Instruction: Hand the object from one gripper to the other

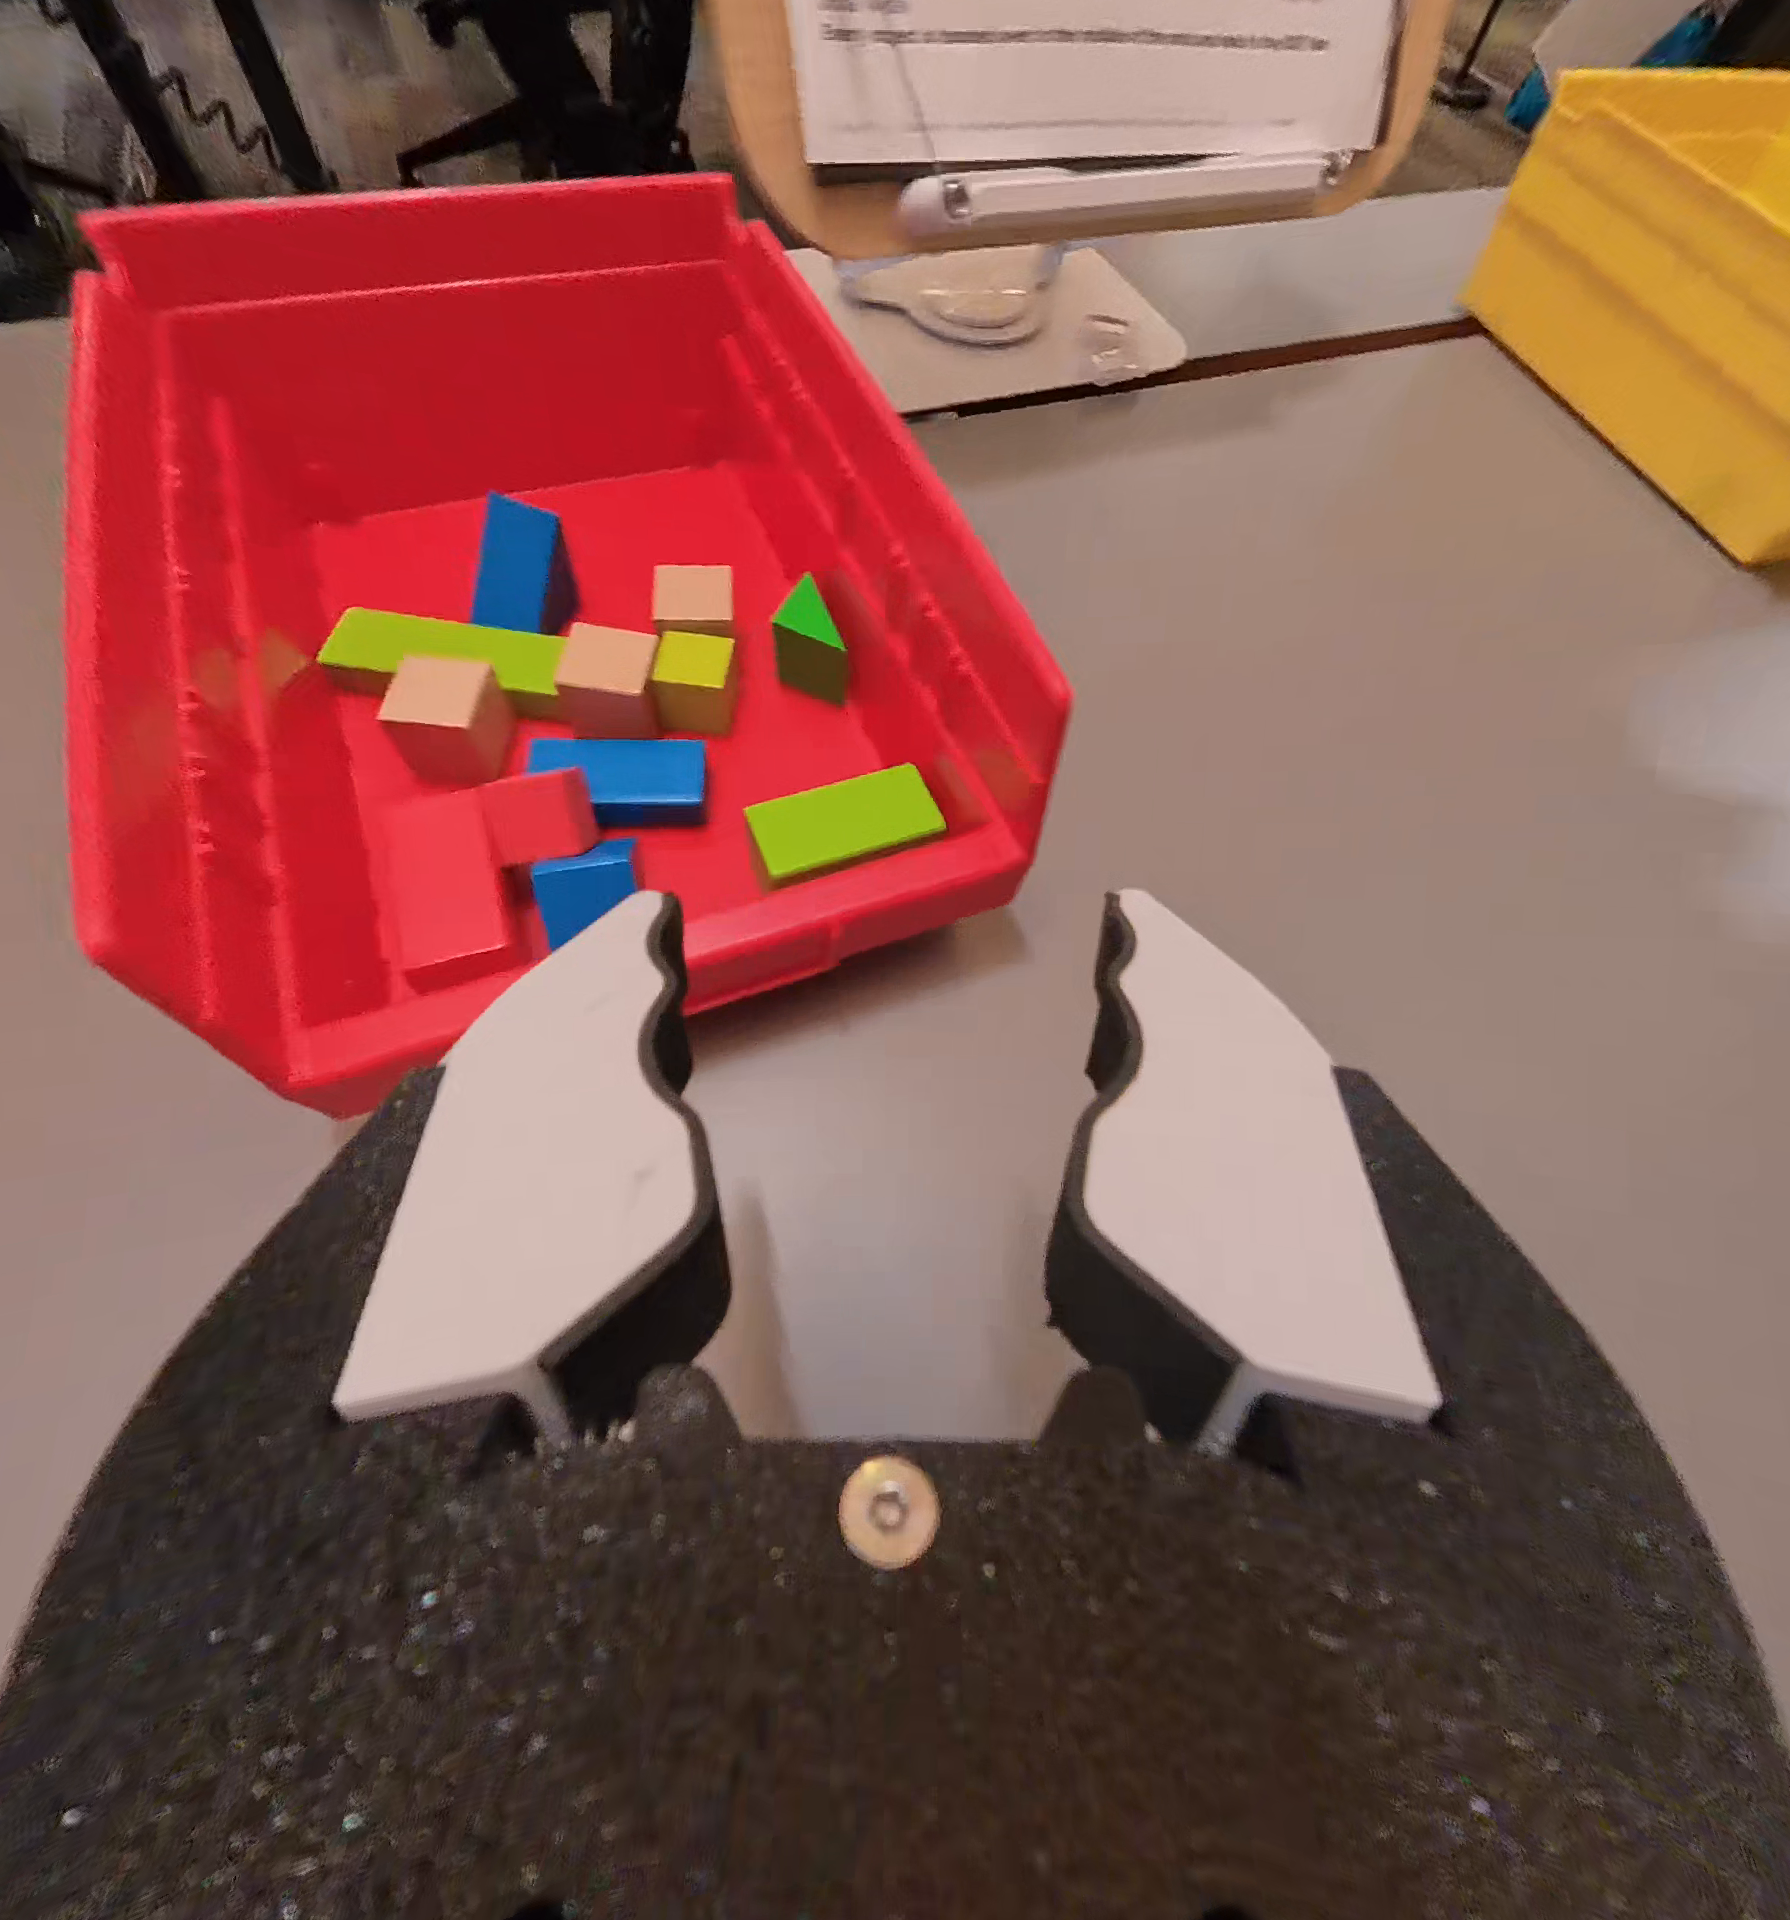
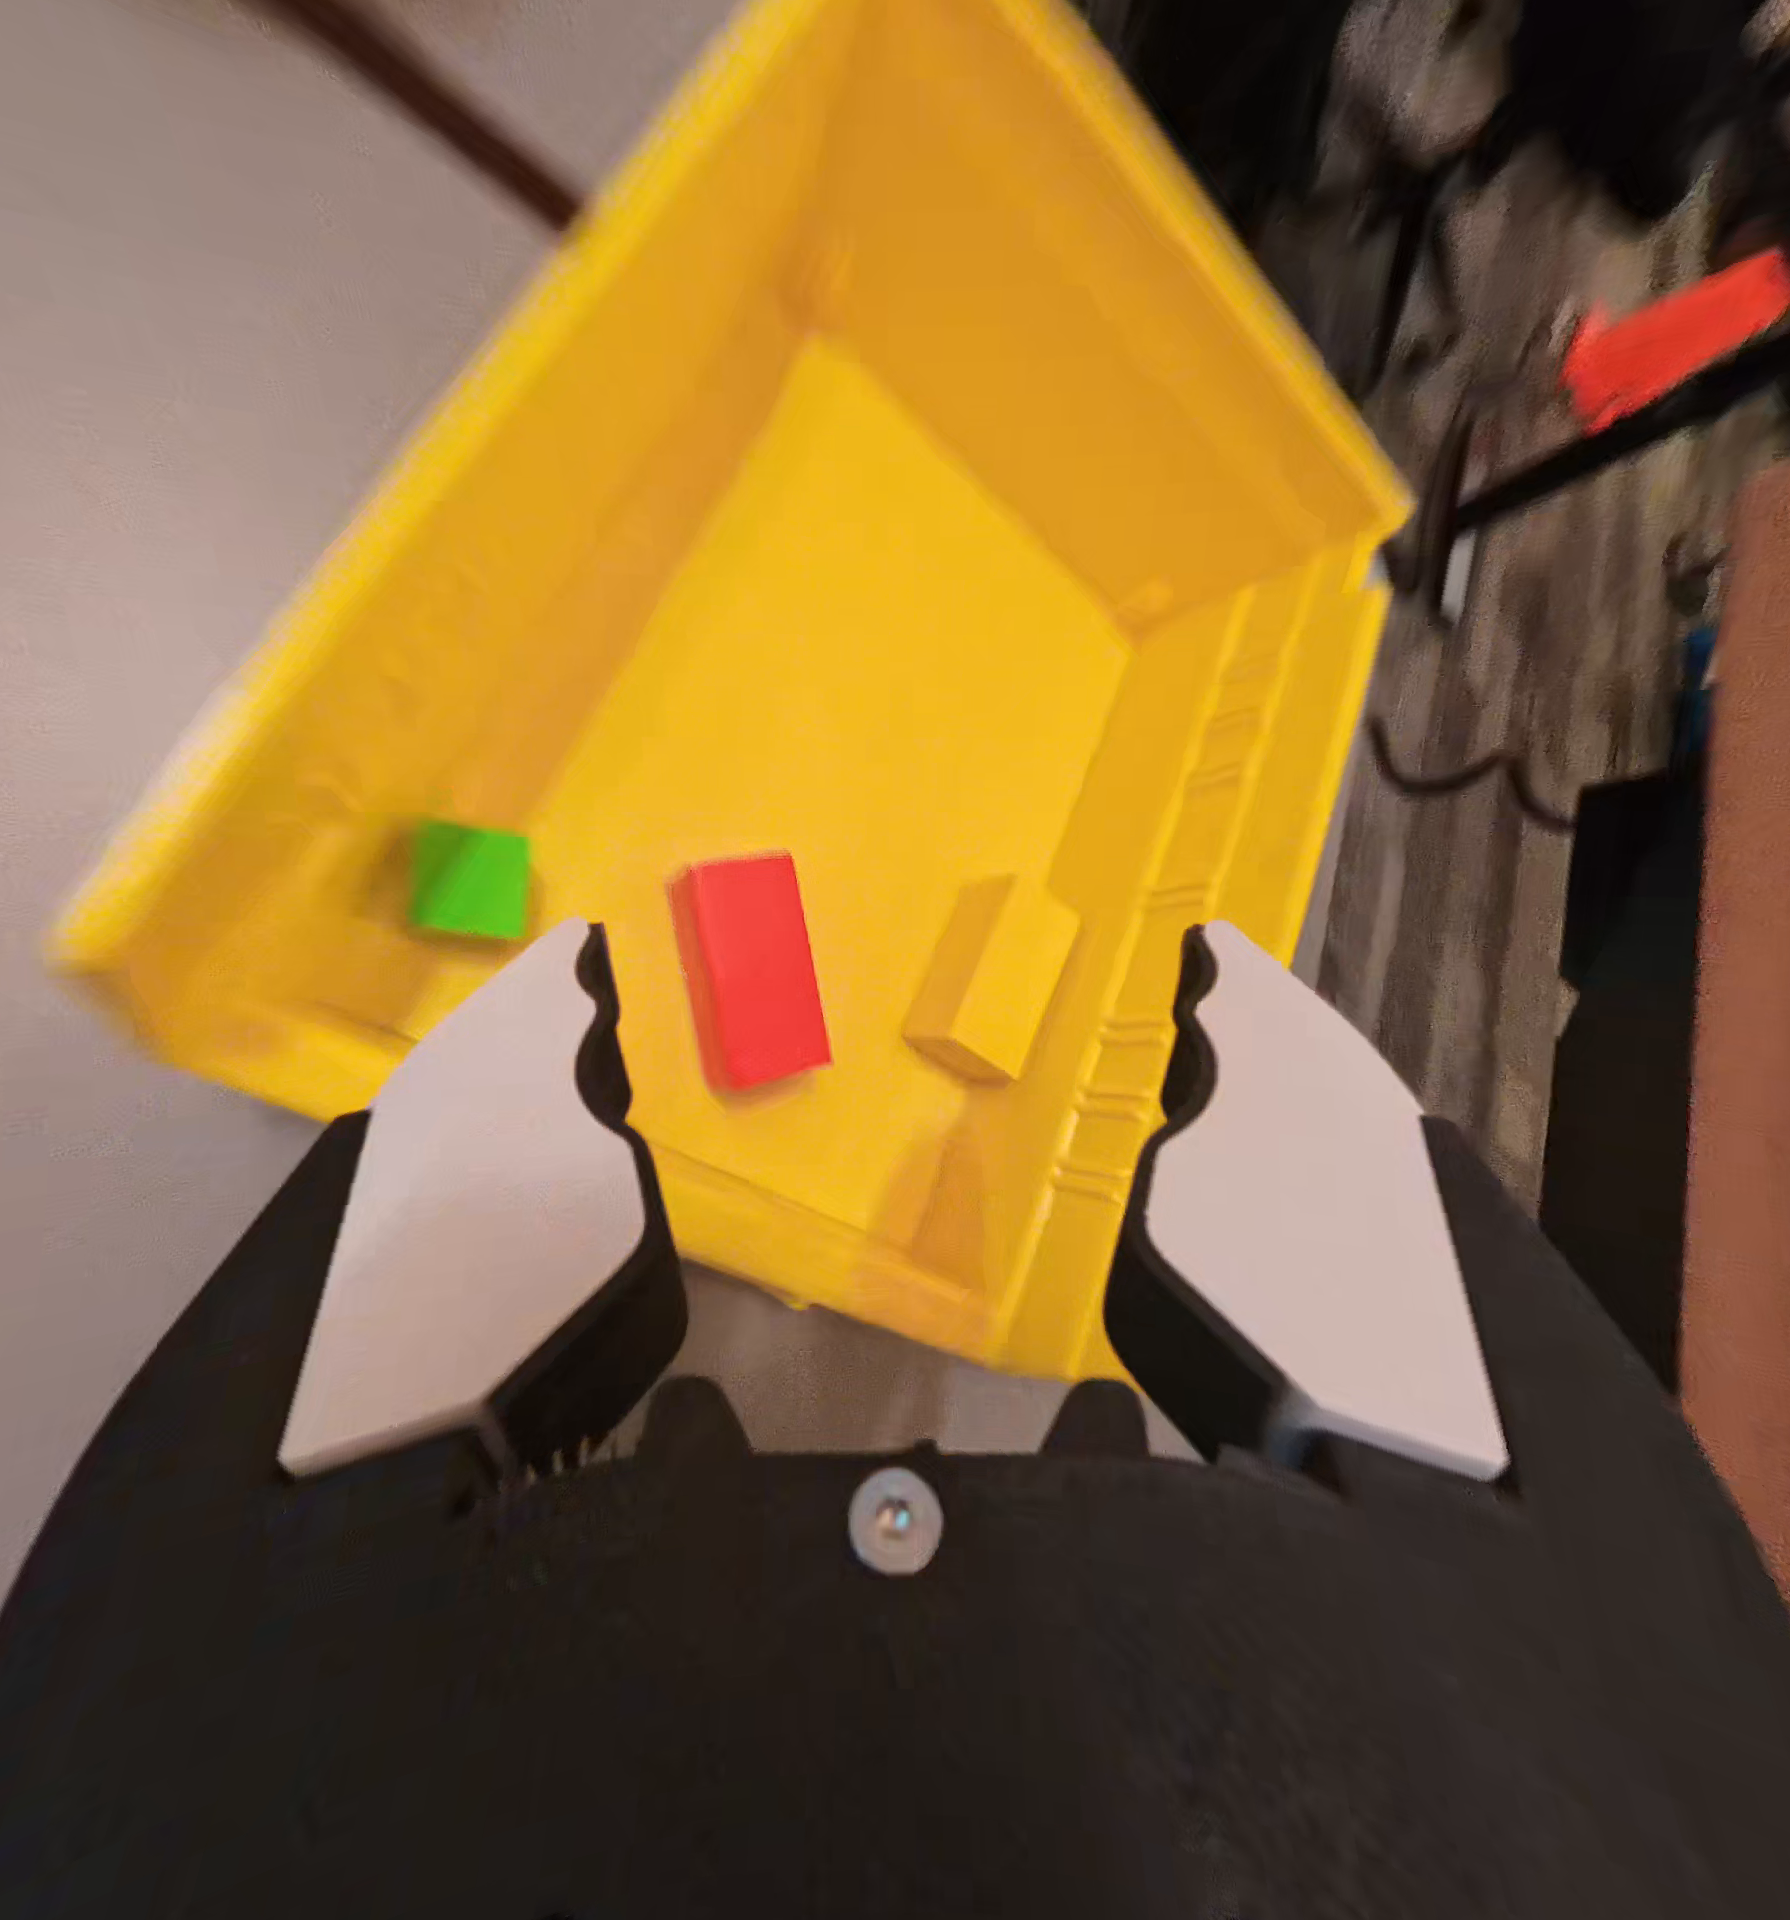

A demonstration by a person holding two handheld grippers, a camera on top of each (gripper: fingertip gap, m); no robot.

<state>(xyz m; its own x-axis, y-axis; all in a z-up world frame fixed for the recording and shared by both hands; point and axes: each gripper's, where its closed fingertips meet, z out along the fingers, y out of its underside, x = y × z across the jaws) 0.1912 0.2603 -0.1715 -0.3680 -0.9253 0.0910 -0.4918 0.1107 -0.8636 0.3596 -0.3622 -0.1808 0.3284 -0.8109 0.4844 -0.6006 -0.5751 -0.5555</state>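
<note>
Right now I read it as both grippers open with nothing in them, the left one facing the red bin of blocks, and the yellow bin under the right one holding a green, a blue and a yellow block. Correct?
One slip: no blue block lies in the yellow bin. The right wrist view shows a green block, a red block and a yellow block. The rest stands.

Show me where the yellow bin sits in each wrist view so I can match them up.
Left wrist view: yellow bin at the upper right edge, seen from outside, on the grey table, right of the red bin.
Right wrist view: it fills the centre, seen from above, with green, red and yellow blocks inside.
Shared landmark: the grey table.
</note>
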